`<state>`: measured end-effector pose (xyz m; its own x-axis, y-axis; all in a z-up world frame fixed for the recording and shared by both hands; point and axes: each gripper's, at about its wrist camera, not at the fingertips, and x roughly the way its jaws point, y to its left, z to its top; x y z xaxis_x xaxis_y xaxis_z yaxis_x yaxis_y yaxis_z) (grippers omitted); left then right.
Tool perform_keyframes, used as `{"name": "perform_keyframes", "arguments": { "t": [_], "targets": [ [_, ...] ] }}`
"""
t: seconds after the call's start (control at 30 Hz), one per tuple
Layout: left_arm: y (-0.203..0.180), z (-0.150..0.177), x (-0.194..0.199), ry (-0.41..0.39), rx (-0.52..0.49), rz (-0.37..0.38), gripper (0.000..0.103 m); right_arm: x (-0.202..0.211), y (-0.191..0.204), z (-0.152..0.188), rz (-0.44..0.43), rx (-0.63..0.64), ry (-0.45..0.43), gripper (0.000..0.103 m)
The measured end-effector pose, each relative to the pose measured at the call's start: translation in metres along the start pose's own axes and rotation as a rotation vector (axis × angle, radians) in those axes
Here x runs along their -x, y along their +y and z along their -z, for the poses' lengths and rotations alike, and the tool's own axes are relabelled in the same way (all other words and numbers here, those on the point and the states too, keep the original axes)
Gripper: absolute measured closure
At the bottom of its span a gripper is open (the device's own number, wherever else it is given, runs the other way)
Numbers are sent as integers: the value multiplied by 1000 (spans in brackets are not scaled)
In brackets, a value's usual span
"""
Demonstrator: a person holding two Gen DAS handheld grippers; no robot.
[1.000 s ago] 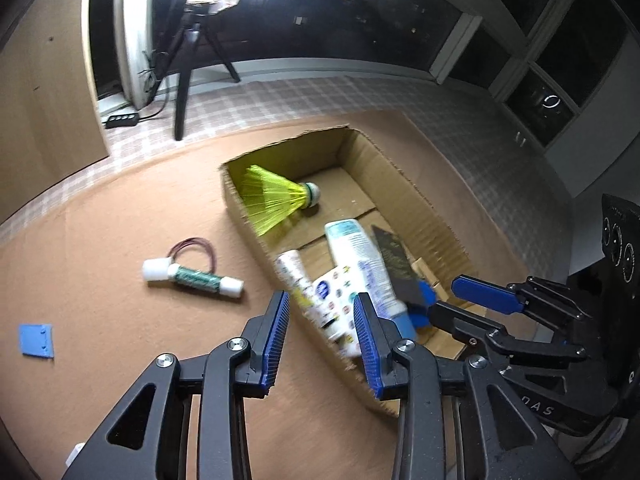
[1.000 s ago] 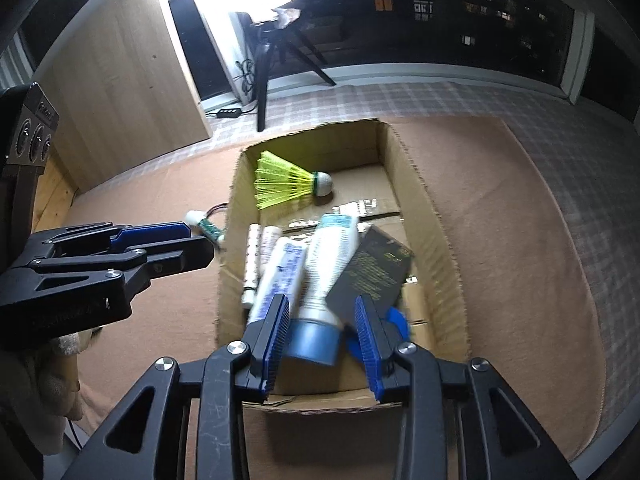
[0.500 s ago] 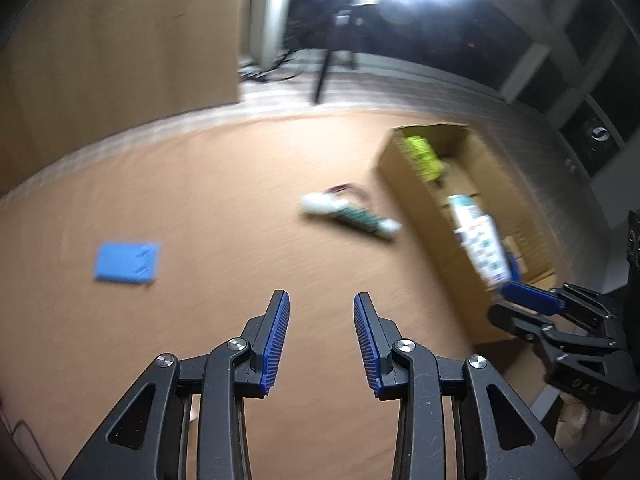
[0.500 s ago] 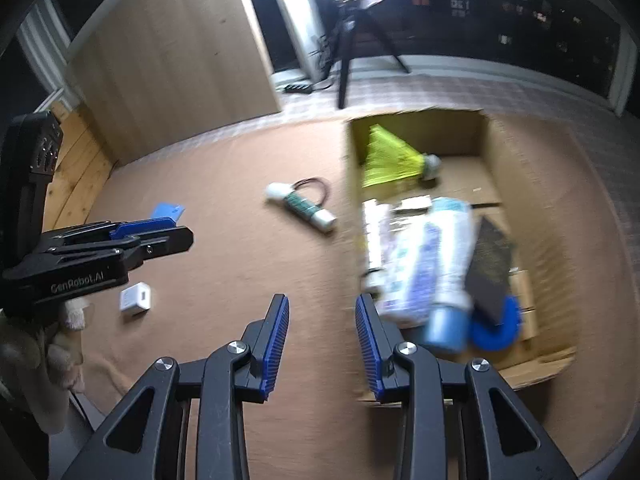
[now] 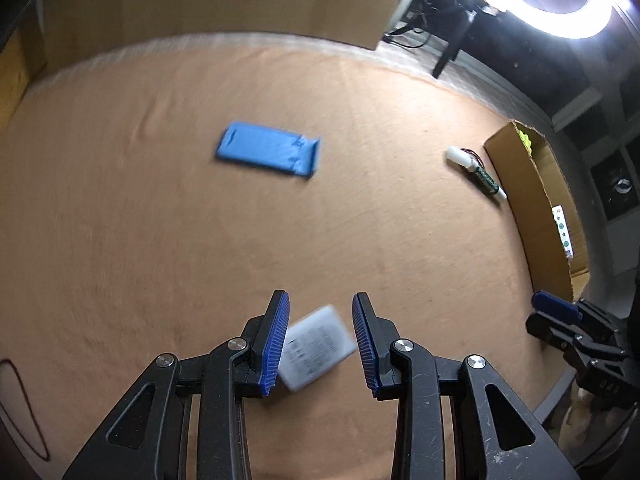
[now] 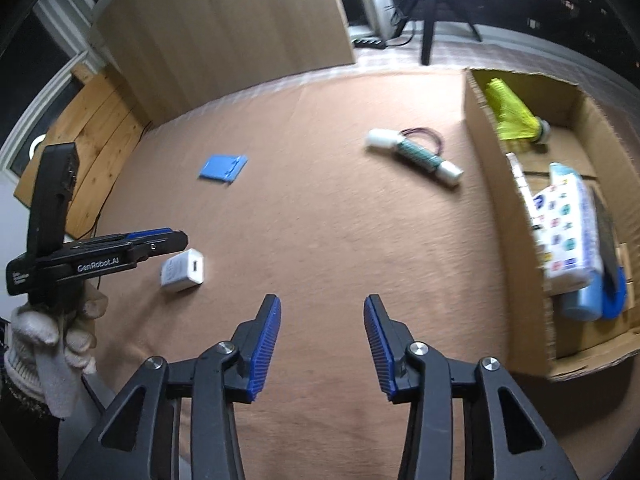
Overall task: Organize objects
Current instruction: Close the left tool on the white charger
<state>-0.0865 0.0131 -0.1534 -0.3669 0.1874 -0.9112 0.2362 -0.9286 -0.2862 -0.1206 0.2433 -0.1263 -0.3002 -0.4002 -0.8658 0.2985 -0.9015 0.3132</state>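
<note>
Left gripper (image 5: 320,344) has swung from the box (image 6: 516,264) to hover, open, over the charger (image 5: 316,350); right gripper (image 6: 322,346), empty, has just been opening wider.

A matt, felt-like tan cloth covers the tabletop (image 6: 320,240). The box (image 6: 508,240) at right is rough corrugated cardboard. Far left, the board (image 6: 224,28) is pale wood. Each tool carries ribbed blue pads (image 6: 264,348) on matt black plastic.

Objects spread across a brown felt mat (image 6: 320,240)

A small white plastic charger block (image 6: 183,271) lay nearest the left edge, a flat blue packet (image 6: 222,167) behind it, a white-capped green tube (image 6: 416,157) farther right, just beside the open cardboard box (image 6: 508,216) holding a yellow shuttlecock (image 6: 514,114).
</note>
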Motion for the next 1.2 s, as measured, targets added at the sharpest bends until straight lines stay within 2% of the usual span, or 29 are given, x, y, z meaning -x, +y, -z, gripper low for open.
{"name": "perform_keyframes", "arguments": {
  "t": [0.13, 0.33, 0.6, 0.8, 0.93, 1.07, 1.2],
  "targets": [
    [16, 10, 1, 5, 37, 68, 68, -6, 11, 1, -12, 13, 14, 63],
    [18, 20, 0, 13, 21, 94, 68, -12, 19, -2, -32, 17, 26, 63],
    [3, 47, -1, 33, -7, 142, 68, -28, 22, -3, -87, -24, 63, 63],
    [-3, 61, -2, 24, -5, 126, 66, -46, 34, -4, -126, -12, 107, 63],
    [-10, 62, -1, 16, -19, 108, 66, -63, 49, -7, -183, 1, 147, 64],
    [-14, 62, -2, 16, -26, 113, 67, -80, 61, -10, -235, -1, 186, 73],
    [-16, 61, -2, 20, -32, 115, 68, -98, 69, -11, -240, -6, 215, 76]
  ]
}}
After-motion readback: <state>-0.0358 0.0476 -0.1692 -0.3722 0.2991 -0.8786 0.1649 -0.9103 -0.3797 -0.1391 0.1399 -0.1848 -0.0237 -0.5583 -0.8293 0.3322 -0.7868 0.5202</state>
